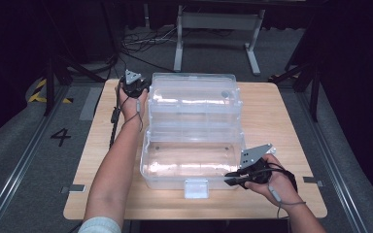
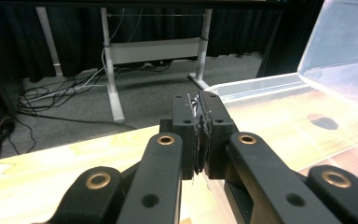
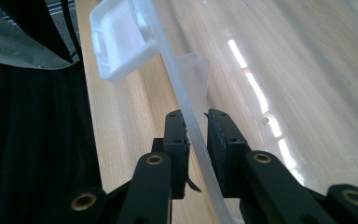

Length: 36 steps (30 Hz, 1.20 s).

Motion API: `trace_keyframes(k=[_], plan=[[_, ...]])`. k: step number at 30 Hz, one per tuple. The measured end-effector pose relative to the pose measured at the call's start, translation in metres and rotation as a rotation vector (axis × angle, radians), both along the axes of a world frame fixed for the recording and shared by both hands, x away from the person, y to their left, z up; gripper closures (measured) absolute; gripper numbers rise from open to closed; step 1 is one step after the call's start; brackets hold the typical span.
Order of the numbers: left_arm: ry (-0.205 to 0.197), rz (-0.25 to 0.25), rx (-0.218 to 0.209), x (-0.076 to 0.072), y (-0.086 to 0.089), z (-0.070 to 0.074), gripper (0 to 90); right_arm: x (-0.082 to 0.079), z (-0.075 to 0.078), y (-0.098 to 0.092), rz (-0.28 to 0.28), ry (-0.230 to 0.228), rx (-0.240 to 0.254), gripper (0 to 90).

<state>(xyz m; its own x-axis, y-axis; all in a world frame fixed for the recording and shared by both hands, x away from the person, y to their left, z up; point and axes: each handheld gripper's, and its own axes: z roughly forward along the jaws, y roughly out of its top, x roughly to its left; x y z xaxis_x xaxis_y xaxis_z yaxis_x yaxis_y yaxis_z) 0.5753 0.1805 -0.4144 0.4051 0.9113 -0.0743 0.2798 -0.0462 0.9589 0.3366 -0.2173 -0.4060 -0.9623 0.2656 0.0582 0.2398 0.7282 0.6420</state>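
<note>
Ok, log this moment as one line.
scene: clear plastic storage box open on wooden table | right claw: clamped on front rim | left claw: shut, empty, beside lid

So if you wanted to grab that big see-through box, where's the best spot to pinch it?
Probably the thin front rim of the clear box, approached from the near side beside its latch. The wall is narrow enough to fit between jaws, as the right gripper shows, straddling it.

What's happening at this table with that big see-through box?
A person is working on a clear plastic box lying open on a wooden table, a hand-held gripper in each hand. The right gripper is clamped on the box's near rim, beside the latch. The left gripper, jaws shut with nothing between them, sits by the lid's far left corner.
</note>
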Motion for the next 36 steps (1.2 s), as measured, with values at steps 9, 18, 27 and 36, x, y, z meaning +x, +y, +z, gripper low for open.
trace_keyframes(k=[9, 18, 27, 36], plan=[[-0.012, -0.005, 0.036, -0.012, 0.007, 0.012, 80.1, 0.000, 0.001, -0.001, -0.009, -0.006, 0.004, 74.7], [-0.065, -0.069, 0.024, -0.068, 0.020, 0.047, 67.6, 0.002, 0.018, -0.016, -0.020, -0.031, 0.108, 69.8], [-0.016, -0.179, 0.046, -0.139, 0.027, 0.077, 63.1, 0.015, 0.038, -0.050, -0.129, -0.069, 0.248, 66.7], [0.032, -0.232, 0.045, -0.188, 0.028, 0.082, 57.8, 0.026, 0.059, -0.082, -0.228, -0.121, 0.333, 65.7]])
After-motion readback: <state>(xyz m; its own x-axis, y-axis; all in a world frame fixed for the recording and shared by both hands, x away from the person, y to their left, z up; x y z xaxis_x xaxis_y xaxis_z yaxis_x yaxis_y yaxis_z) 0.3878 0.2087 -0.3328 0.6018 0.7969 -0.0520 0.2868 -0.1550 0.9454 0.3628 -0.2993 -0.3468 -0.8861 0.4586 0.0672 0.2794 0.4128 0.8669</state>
